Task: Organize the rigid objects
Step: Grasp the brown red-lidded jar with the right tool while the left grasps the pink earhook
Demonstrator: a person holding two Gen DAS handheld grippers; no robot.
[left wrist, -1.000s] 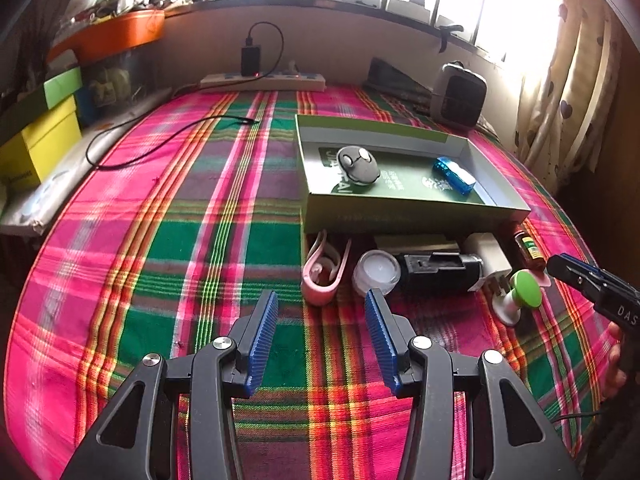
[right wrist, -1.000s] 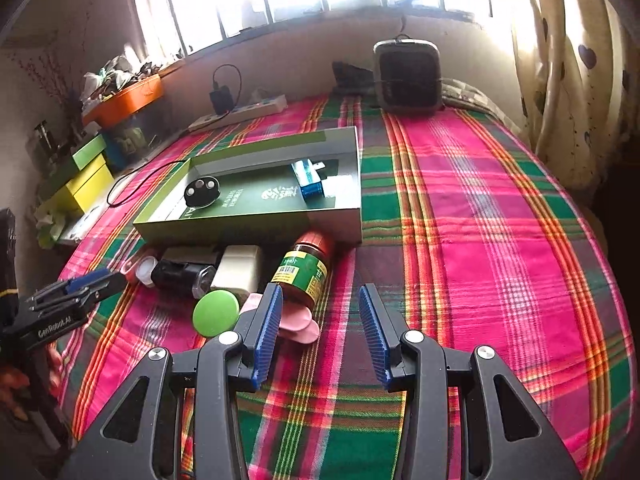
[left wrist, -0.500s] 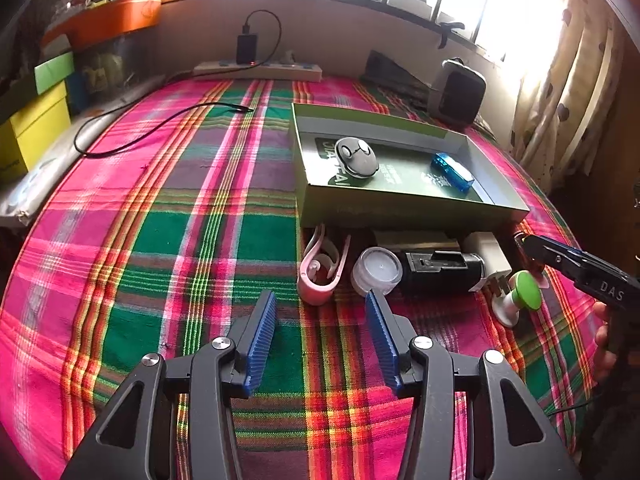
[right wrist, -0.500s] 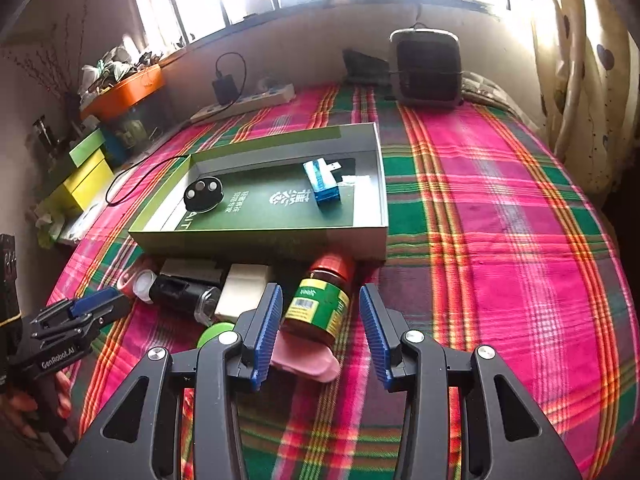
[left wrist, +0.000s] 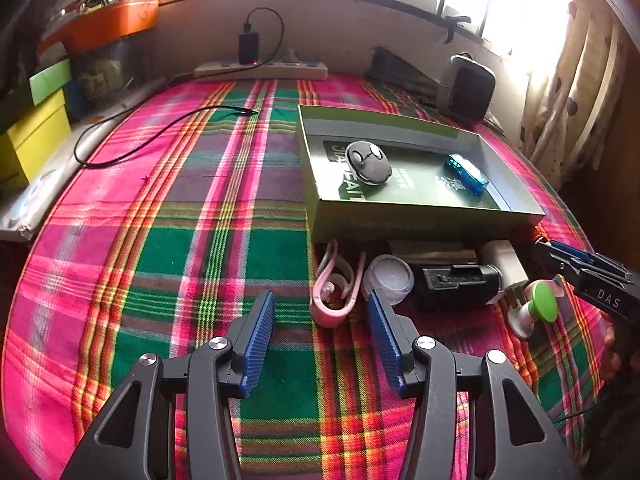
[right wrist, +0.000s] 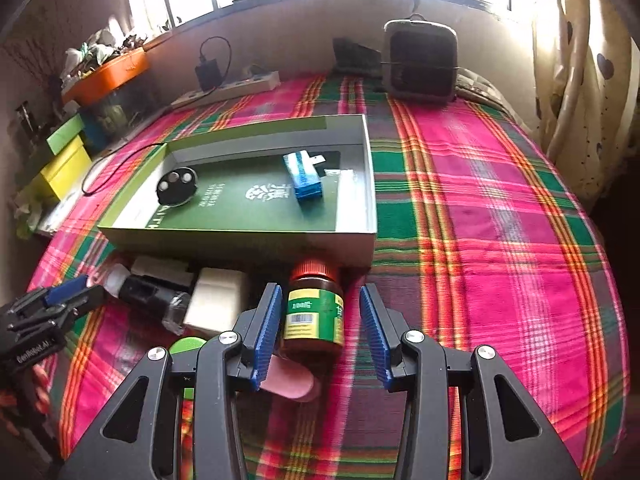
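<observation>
A brown bottle [right wrist: 314, 312] with a red cap and green label stands between the fingers of my right gripper [right wrist: 320, 296]; a gap shows beside the right pad, so it is open. The jaws of my left gripper [left wrist: 320, 310] are opening, and the near end of a pink clip [left wrist: 334, 312] lies just ahead of the tips, untouched. Beside the clip lie a white round lid [left wrist: 388, 280], a black cylinder [left wrist: 456, 284], a white charger [left wrist: 506, 264] and a green-topped knob [left wrist: 542, 304]. Behind them the green box [right wrist: 240, 240] holds a black fob [right wrist: 176, 186] and a blue stick [right wrist: 304, 178].
A plaid cloth covers the bed. A power strip [left wrist: 260, 68] and loose black cable [left wrist: 160, 136] lie at the back left, a dark speaker [right wrist: 420, 64] at the back right. Yellow and green boxes [left wrist: 36, 136] stand left. A pink flat piece [right wrist: 292, 384] lies under my right gripper.
My right gripper has moved forward and left until the bottle stands between its fingers. The left gripper's jaws have spread wider; it stays in place.
</observation>
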